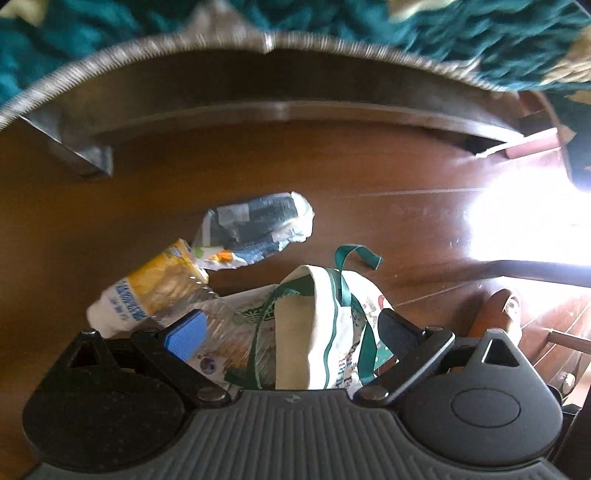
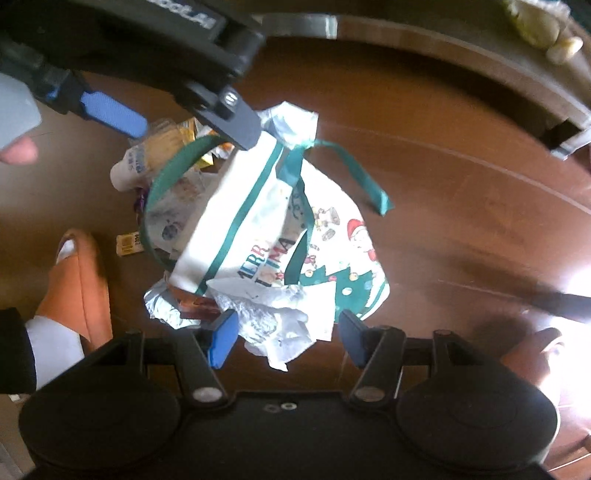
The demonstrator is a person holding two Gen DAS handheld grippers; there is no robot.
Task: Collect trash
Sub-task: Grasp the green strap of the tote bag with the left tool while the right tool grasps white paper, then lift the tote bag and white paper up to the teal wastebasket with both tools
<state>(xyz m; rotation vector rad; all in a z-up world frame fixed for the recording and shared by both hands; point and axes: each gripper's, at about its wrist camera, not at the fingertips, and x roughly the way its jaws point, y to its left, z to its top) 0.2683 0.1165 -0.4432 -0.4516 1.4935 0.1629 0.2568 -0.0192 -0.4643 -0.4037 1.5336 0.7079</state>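
A white Christmas tote bag (image 2: 266, 229) with green handles lies on the wooden floor; it also shows in the left wrist view (image 1: 325, 325). My left gripper (image 1: 291, 332) is open, its jaws spread around the bag's rim; it also shows in the right wrist view (image 2: 184, 122). A yellow and white wrapper (image 1: 147, 291) and a silvery dark packet (image 1: 255, 229) lie beyond the bag. My right gripper (image 2: 284, 339) is open just above a crumpled white paper (image 2: 273, 317). A silver foil wrapper (image 2: 166, 306) lies by its left finger.
A round low table with a metal rim (image 1: 266, 40) stands beyond the bag, over a teal rug (image 1: 443, 29). Feet in orange slippers (image 2: 77, 280) stand at the left and right (image 2: 532, 354). A small yellow tag (image 2: 127, 243) lies on the floor.
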